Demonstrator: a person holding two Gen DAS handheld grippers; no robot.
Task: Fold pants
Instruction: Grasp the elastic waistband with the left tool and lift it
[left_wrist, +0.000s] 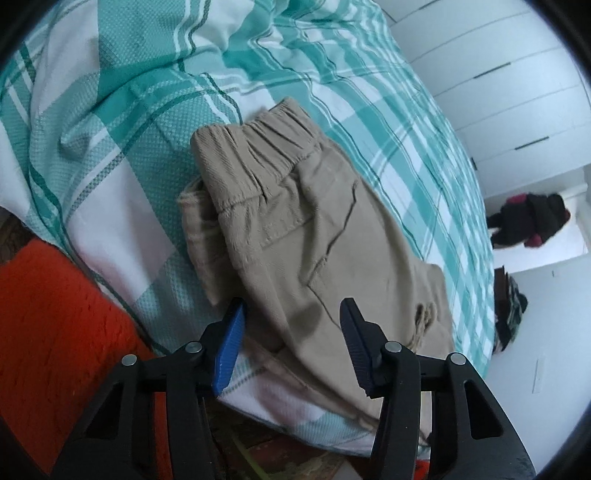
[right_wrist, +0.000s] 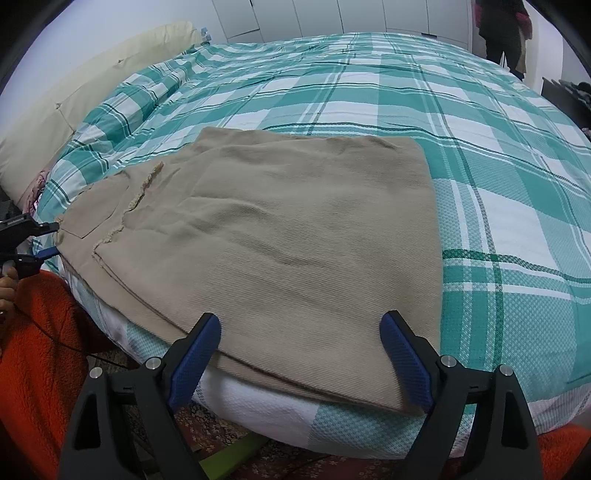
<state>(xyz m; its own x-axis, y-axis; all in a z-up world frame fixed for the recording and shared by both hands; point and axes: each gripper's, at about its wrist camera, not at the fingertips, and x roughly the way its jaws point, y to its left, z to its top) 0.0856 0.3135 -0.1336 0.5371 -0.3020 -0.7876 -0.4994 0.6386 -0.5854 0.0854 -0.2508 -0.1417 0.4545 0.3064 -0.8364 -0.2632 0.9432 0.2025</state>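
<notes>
On the plaid bed, your pants are soft, limp cotton; pinch the doubled near edge. Left gripper fingers half-open, right gripper wide, both empty.

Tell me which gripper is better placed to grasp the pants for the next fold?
Probably left. The left gripper already straddles the edge of the beige pants near the waistband, jaws partly closed around cloth. The right gripper hovers wide open at the folded end.
</notes>
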